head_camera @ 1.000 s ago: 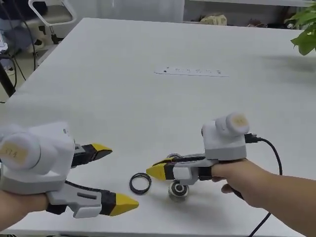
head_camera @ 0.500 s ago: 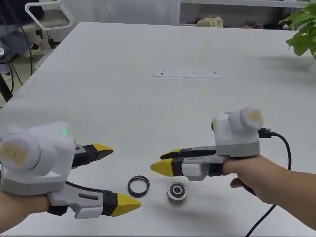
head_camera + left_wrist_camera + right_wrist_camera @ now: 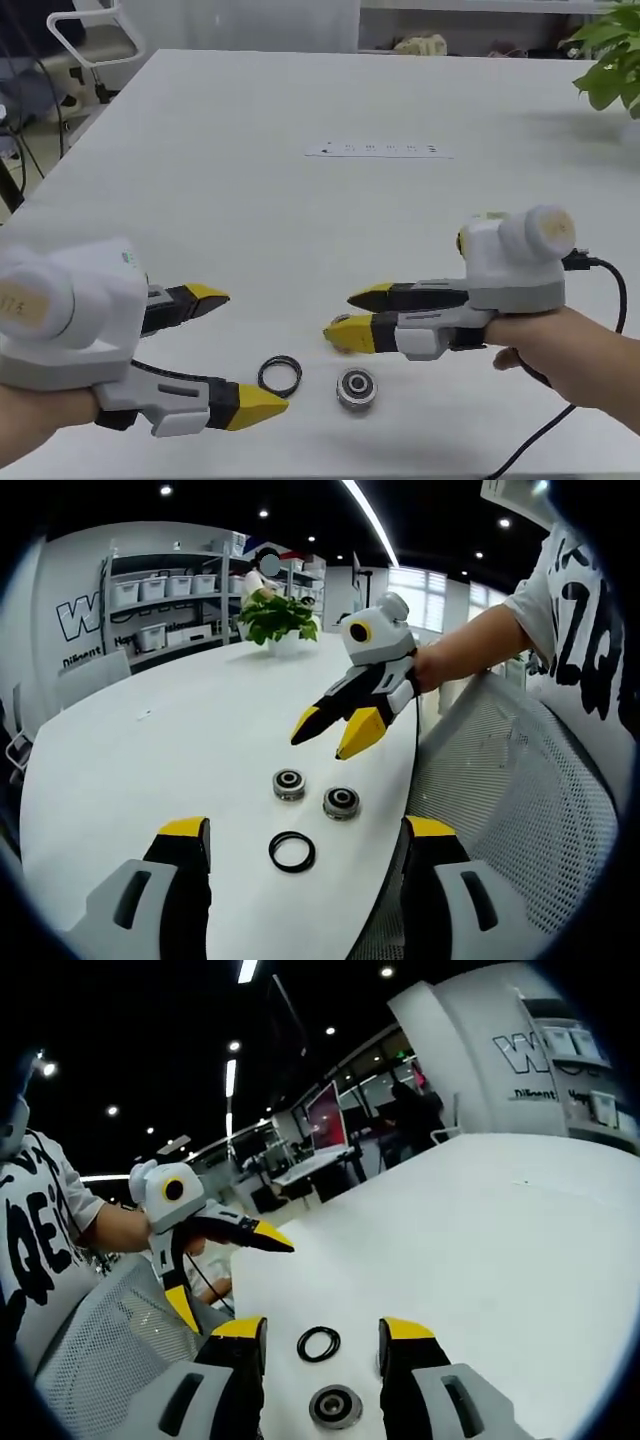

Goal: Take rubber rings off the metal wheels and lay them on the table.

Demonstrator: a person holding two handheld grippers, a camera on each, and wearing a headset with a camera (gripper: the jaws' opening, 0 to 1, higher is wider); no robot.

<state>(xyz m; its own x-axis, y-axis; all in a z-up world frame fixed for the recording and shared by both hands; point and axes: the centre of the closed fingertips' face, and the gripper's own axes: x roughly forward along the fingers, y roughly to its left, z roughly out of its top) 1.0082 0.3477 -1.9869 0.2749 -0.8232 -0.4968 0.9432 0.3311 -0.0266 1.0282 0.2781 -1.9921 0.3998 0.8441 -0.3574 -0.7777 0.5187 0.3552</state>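
Now both grippers hover above the white table [image 3: 300,220], w/ nothing in them. L gripper [image 3: 243,350]: jaws spread wide, released. R gripper [image 3: 352,316]: jaws apart too, less wide, empty. One black rubber ring [image 3: 280,375] lies flat and loose on the table, just beside a metal wheel [image 3: 356,387], at its 9 o'clock in head view. R gripper tips hang near the wheel's 12 o'clock, not touching. In left gripper view a second wheel [image 3: 289,783] sits close at 10 o'clock of the first, the ring at abt 7 o'clock.
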